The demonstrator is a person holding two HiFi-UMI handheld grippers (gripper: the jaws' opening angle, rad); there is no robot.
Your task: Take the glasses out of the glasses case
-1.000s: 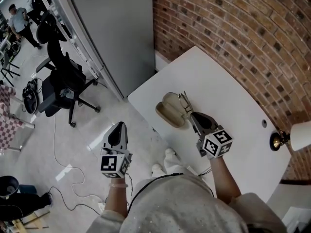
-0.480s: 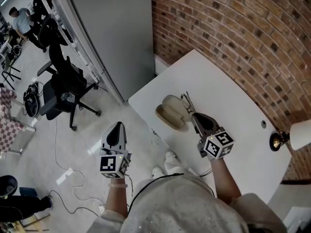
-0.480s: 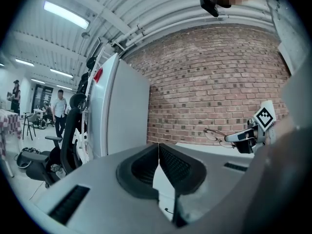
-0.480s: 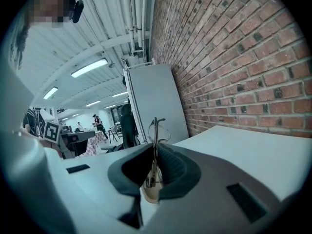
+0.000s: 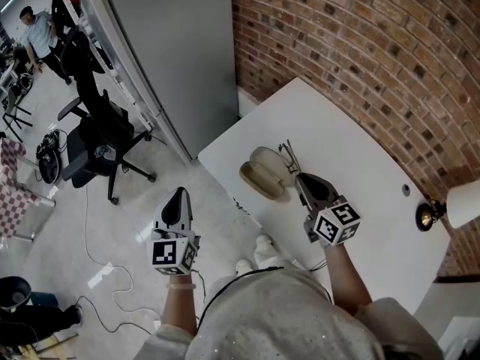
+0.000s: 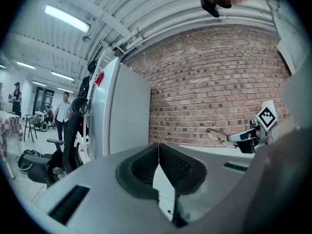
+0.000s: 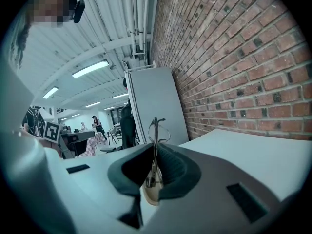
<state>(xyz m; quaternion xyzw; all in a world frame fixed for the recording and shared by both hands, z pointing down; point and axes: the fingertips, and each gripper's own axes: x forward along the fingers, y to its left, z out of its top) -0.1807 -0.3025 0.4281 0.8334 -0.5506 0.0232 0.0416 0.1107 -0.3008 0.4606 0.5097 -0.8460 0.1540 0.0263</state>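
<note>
Glasses out of the case, gripped by the right gripper.
Nearest are two grippers. The left gripper (image 5: 178, 193) hangs off the worktop's edge over the floor, its jaws closed together with nothing between them. The right gripper (image 5: 299, 177) is over the white worktop (image 5: 352, 163), its jaws clamped nearly shut on one pair of wire-framed glasses (image 5: 288, 156), which are held edge-up just beside the case and outside it. One beige glasses case (image 5: 262, 172) lies open near the worktop's edge, both shells facing up. Beyond are one lamp (image 5: 463, 205) at the worktop's right end, then the brick wall (image 5: 360, 43).
</note>
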